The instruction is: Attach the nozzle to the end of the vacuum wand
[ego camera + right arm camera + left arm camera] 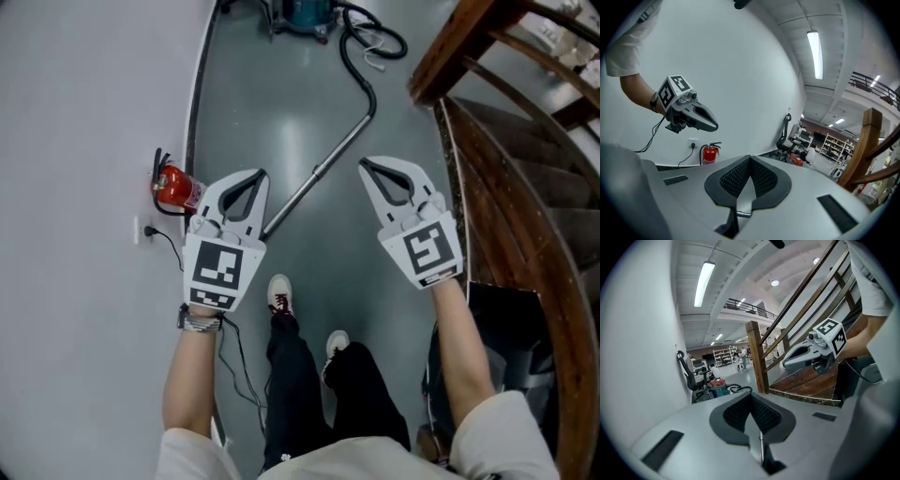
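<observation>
Grey and glossy, the floor spreads out under two white plastic grippers held side by side in the air. The left gripper has its jaws pressed together, the ribbed black pads meeting in a narrow V with nothing between them. The right gripper is the same: its jaws are together and empty. Each one carries a cube printed with black and white squares.

On the floor between them and farther off lies the vacuum wand, a slim straight tube of dull metal running diagonally from near left to far right. Its near end passes behind the left gripper and cannot be made out. Its far end bends into a black, flexible hose that curves back to a teal vacuum cleaner at the far edge. I cannot pick out a nozzle in any view.

To the left, a smooth white wall curves along the floor. At its foot stands a red fire extinguisher, with a wall socket and a thin black cable just beside it. To the right rises a dark polished wooden staircase with a curved rail. Near the bottom of the head view, the person's white shoes and black trousers stand on the floor.
</observation>
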Tool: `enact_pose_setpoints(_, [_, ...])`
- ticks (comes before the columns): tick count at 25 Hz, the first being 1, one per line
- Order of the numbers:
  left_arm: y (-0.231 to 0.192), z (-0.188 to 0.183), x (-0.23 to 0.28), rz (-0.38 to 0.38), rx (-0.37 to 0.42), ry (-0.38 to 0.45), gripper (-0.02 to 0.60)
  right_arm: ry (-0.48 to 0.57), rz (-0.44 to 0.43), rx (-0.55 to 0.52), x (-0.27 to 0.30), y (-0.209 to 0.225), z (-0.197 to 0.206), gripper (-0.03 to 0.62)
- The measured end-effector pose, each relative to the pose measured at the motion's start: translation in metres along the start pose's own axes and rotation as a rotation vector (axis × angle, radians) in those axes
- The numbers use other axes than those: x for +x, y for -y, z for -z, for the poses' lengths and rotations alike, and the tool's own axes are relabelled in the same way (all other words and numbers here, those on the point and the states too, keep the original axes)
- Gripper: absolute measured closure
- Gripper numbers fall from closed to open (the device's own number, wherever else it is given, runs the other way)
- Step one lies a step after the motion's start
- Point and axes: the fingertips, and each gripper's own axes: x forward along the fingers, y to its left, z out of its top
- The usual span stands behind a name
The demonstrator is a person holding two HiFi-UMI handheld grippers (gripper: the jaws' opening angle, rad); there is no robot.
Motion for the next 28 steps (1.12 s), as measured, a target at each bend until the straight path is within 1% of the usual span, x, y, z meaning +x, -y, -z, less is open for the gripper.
enact_pose_setpoints(2, [0.002,-0.034,-0.021,0.008,0.005,-0.013,0.581,-0.008,-0.028,-0.011,-0.021,0.003,-0.032,0.567])
enact_pose_setpoints(5, [0.009,-0.081,-0.052,0.023,-0.007,-0.03,0.581,-0.025,-0.062,-0.01,-0.057,0.006,-0.076,0.568])
enact_pose_setpoints(9, [0.019,-0.137,-0.091,0.029,-0.017,-0.032,0.581,-0.031,-0.081,-0.012,-0.102,0.01,-0.13,0.567])
enact_pose_setpoints(11, [0.023,-0.161,-0.109,0.027,-0.007,-0.03,0.581,-0.02,-0.084,-0.012,-0.122,0.012,-0.156,0.566])
enact_pose_setpoints(14, [0.028,-0.193,-0.132,0.017,0.033,-0.027,0.581,0.003,-0.08,-0.004,-0.152,0.018,-0.189,0.566])
enact_pose_setpoints(19, [0.036,-0.237,-0.166,-0.001,0.023,-0.008,0.581,0.007,-0.069,-0.014,-0.194,0.029,-0.226,0.566])
enact_pose_setpoints(23, [0.047,-0.27,-0.182,-0.026,0.028,0.025,0.581,0.03,-0.056,-0.017,-0.221,0.037,-0.246,0.566])
enact_pose_setpoints(28, [0.066,-0.299,-0.203,-0.031,0.026,0.06,0.58,0.061,-0.04,0.031,-0.251,0.04,-0.267,0.566])
